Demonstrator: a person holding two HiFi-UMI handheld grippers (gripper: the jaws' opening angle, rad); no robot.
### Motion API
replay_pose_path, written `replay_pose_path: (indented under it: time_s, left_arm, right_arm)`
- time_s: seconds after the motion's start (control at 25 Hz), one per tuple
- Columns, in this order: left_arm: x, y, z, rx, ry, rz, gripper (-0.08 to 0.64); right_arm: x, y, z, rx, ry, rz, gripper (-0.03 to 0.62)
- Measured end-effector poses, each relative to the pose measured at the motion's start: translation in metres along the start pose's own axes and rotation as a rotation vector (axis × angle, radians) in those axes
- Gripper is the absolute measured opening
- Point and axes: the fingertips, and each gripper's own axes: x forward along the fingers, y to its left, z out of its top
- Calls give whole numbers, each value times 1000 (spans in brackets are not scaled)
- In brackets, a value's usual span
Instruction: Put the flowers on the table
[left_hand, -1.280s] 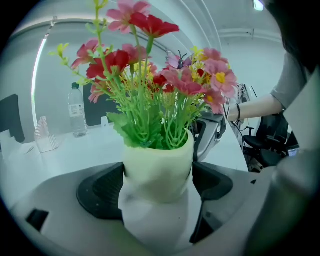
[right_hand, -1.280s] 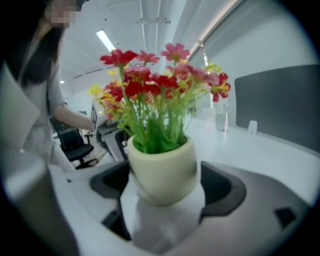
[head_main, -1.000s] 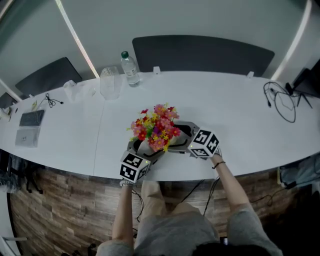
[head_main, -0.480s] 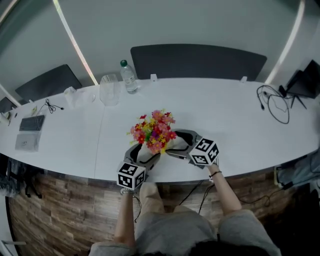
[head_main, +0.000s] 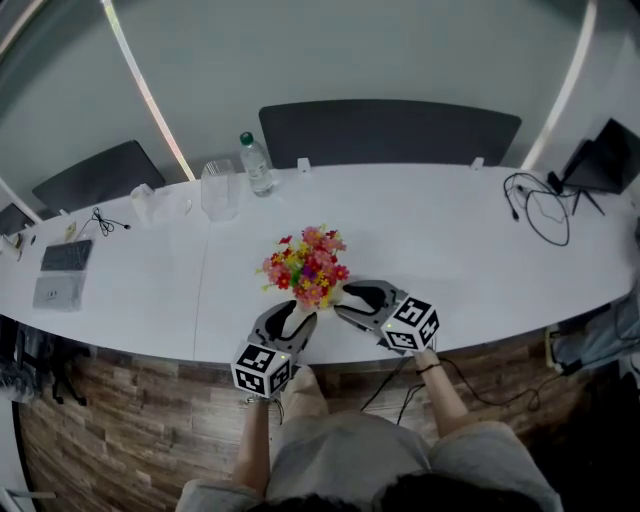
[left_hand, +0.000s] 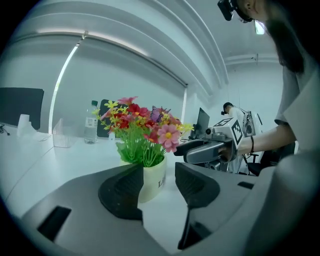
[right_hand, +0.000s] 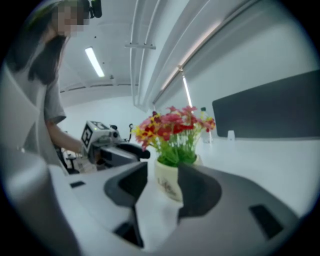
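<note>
A bunch of red, pink and yellow flowers (head_main: 305, 265) in a white pot (left_hand: 152, 175) stands upright on the white table (head_main: 460, 230), near its front edge. My left gripper (head_main: 292, 320) lies just in front and to the left of the pot, apart from it. Its jaws are closing with nothing between them; in the left gripper view the pot stands beyond the tips of that gripper (left_hand: 159, 175). My right gripper (head_main: 358, 298) sits to the pot's right, also clear of it, jaws closing on nothing. The right gripper view has the pot (right_hand: 167, 182) past its tips (right_hand: 162, 176).
A water bottle (head_main: 256, 163) and a clear container (head_main: 220, 188) stand at the back left. A grey device (head_main: 65, 258) lies far left, cables (head_main: 535, 205) at the right. Dark chairs (head_main: 390, 130) stand behind the table. The table's front edge runs just under both grippers.
Both grippers have drawn back from the pot toward the table's front edge and their jaws have narrowed. The flowers stay standing on the table, released.
</note>
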Motion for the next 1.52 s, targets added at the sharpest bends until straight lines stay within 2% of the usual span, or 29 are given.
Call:
replay_pose_path:
  time_s: [0.32, 0.68, 1.28, 1.52]
  left_arm:
    - [-10, -24, 11, 32, -17, -41, 162]
    - [-23, -36, 27, 48, -45, -53, 79]
    - [-38, -62, 37, 65, -78, -76, 17]
    - [-37, -69, 41, 85, -84, -94, 17]
  right_arm:
    - [-5, 22, 12, 1, -45, -2, 131]
    - [-12, 41, 29, -5, -89, 1, 61]
    - [-23, 65, 41, -15, -154, 19, 23]
    - [-26, 68, 39, -20, -159, 29, 23]
